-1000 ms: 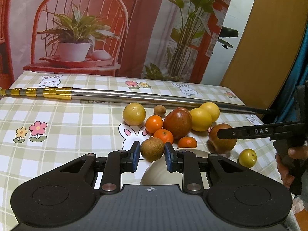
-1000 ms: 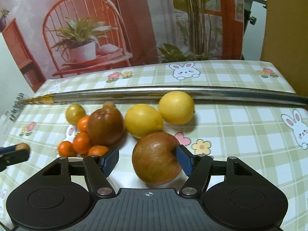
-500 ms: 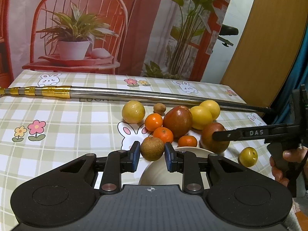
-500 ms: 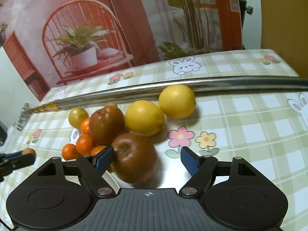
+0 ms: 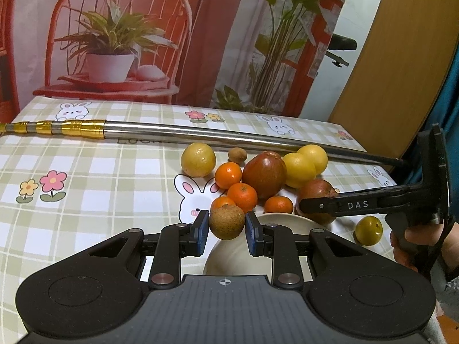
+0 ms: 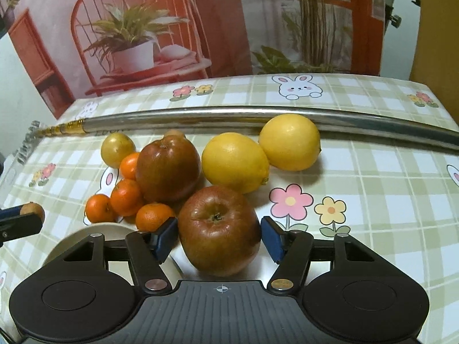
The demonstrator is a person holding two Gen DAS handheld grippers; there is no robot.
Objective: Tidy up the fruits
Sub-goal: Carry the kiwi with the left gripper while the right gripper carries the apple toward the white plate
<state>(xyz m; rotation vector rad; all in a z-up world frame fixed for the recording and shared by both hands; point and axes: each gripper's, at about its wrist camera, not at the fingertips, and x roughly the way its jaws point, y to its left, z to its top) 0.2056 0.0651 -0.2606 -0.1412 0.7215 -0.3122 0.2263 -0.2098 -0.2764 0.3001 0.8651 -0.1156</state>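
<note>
In the left wrist view, the left gripper [image 5: 225, 230] sat low in the middle of the frame with its blue-padded fingers [image 5: 201, 231] pinching a small brown fruit [image 5: 227, 221], held just above the rim of a cream bowl [image 5: 289, 220] that showed between and behind the fingers. Beyond it, in the centre of the frame, the rest of the fruit lay clustered on the checked desk [image 5: 94, 189]: four small oranges [image 5: 241, 196], a dark red apple [image 5: 264, 173], two lemons [image 5: 299, 169] touching each other, a yellow round fruit [image 5: 198, 159] to the left of the cluster, and another small brown fruit [image 5: 237, 154] near a long metal pole [image 5: 218, 135] that crossed the desk from left to right. At the right edge a small yellow-green fruit [image 5: 369, 230] lay apart, near a person's hand [image 5: 413, 240] holding the right gripper, whose black arm reached across a second reddish apple. In the right wrist view, the right gripper [image 6: 219, 239] straddled that apple [image 6: 219, 230] in the lower middle of the frame; its fingers [image 6: 271, 242] had just been closing, with the apple between them. The left pad stood against the apple's side, while on the right I could not tell whether the pad touched the skin. The apple rested on the desk just right of the bowl's rim, below the lemons and the other apple.
</note>
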